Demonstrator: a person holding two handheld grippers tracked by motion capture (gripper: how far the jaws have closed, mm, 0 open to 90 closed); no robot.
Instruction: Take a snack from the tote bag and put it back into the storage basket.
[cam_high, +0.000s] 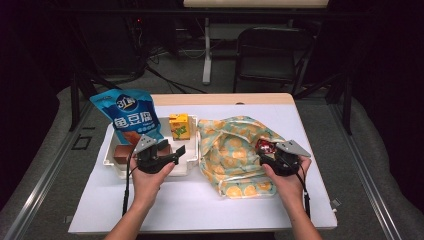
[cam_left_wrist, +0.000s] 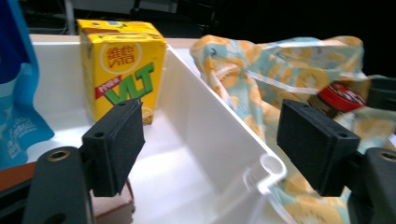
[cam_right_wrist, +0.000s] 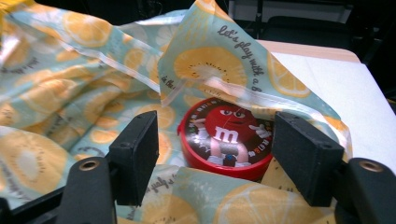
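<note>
My left gripper (cam_high: 171, 148) (cam_left_wrist: 210, 140) is open, its jaws either side of the right wall of a white tray (cam_high: 111, 150) (cam_left_wrist: 210, 121) without touching it. In the tray stand a yellow VLT drink carton (cam_high: 179, 126) (cam_left_wrist: 123, 65) and a blue snack bag (cam_high: 130, 117) (cam_left_wrist: 14, 93). A brown box (cam_high: 121, 152) (cam_left_wrist: 112, 210) lies at the tray's near end. To the right lies a lemon-print cloth bag (cam_high: 232, 150) (cam_right_wrist: 70, 93). My right gripper (cam_high: 266, 152) (cam_right_wrist: 215, 154) is open, with a red M&M's tin (cam_high: 265, 146) (cam_right_wrist: 224, 140) between its jaws at the bag's mouth.
A white sheet (cam_high: 200, 200) covers the wooden table, with bare room in front of the tray and bag. A black folding chair (cam_high: 272, 52) stands behind the table's far edge. Dark floor surrounds the table.
</note>
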